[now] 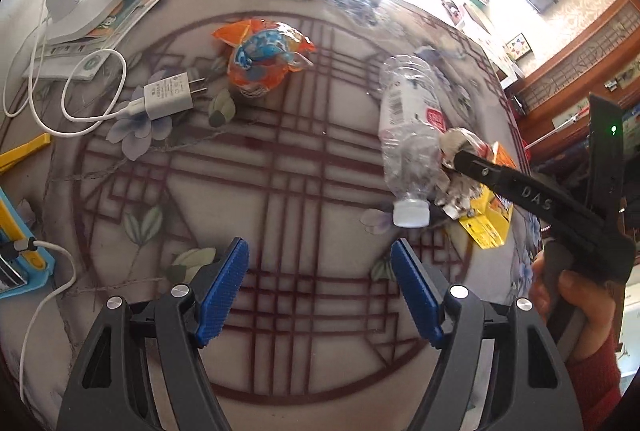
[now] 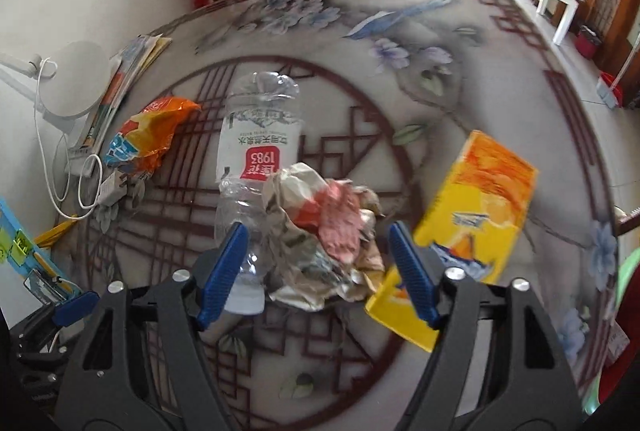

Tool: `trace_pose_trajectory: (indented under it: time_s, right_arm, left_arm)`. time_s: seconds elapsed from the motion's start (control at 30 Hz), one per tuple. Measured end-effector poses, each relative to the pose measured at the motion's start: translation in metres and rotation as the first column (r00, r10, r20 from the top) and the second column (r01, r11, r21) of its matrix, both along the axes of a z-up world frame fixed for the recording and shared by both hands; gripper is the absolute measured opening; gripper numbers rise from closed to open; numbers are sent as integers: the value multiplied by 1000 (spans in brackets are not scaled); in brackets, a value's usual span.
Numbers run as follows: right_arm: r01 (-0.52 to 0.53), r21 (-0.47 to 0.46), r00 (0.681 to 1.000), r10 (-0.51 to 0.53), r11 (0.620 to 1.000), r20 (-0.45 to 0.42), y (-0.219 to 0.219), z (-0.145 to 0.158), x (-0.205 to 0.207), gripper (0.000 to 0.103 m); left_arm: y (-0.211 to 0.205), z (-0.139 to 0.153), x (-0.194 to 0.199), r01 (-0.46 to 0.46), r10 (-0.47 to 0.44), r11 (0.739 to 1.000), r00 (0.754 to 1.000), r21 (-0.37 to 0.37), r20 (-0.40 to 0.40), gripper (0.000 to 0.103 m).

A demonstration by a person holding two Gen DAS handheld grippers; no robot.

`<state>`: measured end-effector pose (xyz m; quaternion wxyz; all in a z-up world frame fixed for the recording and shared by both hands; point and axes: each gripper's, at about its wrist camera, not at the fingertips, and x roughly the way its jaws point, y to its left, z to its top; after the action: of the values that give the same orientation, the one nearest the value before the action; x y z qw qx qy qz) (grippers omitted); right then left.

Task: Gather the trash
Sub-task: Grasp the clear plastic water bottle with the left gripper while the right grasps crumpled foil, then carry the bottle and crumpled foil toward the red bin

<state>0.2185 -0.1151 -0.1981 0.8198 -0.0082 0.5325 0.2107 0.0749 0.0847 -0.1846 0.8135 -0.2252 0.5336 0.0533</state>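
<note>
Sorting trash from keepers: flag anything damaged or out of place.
The clear plastic bottle lies crushed on its side; crumpled paper wad rests against it, between the open right gripper fingers. Orange snack wrapper is torn.

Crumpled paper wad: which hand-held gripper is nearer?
Right. The right hand-held gripper straddles the crumpled paper wad; the left hand-held gripper hangs open, well short of it.

Blown-out window glare up top, fisheye-warped edges, motion blur on the yellow carton (image 2: pixel 476 207).
</note>
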Motion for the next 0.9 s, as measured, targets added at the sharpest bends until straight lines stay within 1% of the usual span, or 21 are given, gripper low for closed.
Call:
trace_pose_trajectory:
  time_s: [0.03, 0.07, 0.17, 0.27, 0.33, 0.43, 0.5, 0.57, 0.6, 0.63, 0.67, 0.8, 0.9]
  right_arm:
    - [-12, -17, 1000, 12, 1000, 4, 1, -2, 1, 42]
    - [-12, -6, 1000, 12, 1000, 7, -1, -1, 1, 40]
    - [58, 98, 998, -60, 993, 20, -27, 16, -3, 40]
    - [140, 163, 986, -152, 977, 66, -59, 38, -11, 40]
    - [169, 165, 979, -185, 972, 86, -75, 47, -14, 40]
    - [186, 160, 975, -202, 969, 89, -90, 53, -20, 40]
    - [191, 162, 975, -206, 968, 84, -96, 54, -26, 40]
    - [202, 165, 973, -217, 965, 82, -100, 54, -28, 40]
    - [205, 166, 972, -220, 965, 79, -101, 53, -32, 40]
    - [206, 166, 973, -221, 964, 73, -103, 51, -34, 40]
    - [207, 164, 973, -221, 964, 68, -104, 50, -38, 40]
    - [199, 157, 976, -210, 967, 61, -101, 50, -51, 40]
    - [189, 157, 977, -202, 969, 70, -96, 55, -63, 40]
  left_arm:
    - [1, -1, 4, -2, 2, 1000, 1000, 0, -2, 70]
    - [2, -1, 11, -5, 5, 1000, 1000, -1, 0, 70]
    - [-3, 1, 35, 1, -1, 1000, 1000, 1, 29, 70]
    - [-13, 1, 66, 17, -18, 1000, 998, 21, 66, 70]
    - [-20, -3, 86, 30, -31, 999, 997, 26, 74, 70]
    - [-36, -13, 117, 56, -58, 998, 996, 33, 74, 70]
    - [-48, -22, 134, 79, -83, 995, 995, 66, 61, 72]
    - [-56, -29, 146, 100, -103, 992, 994, 79, 37, 72]
    - [-59, -33, 150, 111, -114, 991, 993, 76, 28, 72]
    - [-61, -37, 153, 122, -124, 990, 992, 68, 24, 68]
    - [-60, -39, 153, 128, -129, 990, 991, 62, 21, 56]
    - [-53, -33, 143, 128, -129, 991, 991, 39, 42, 53]
    - [-45, -21, 122, 119, -122, 992, 990, 41, 65, 53]
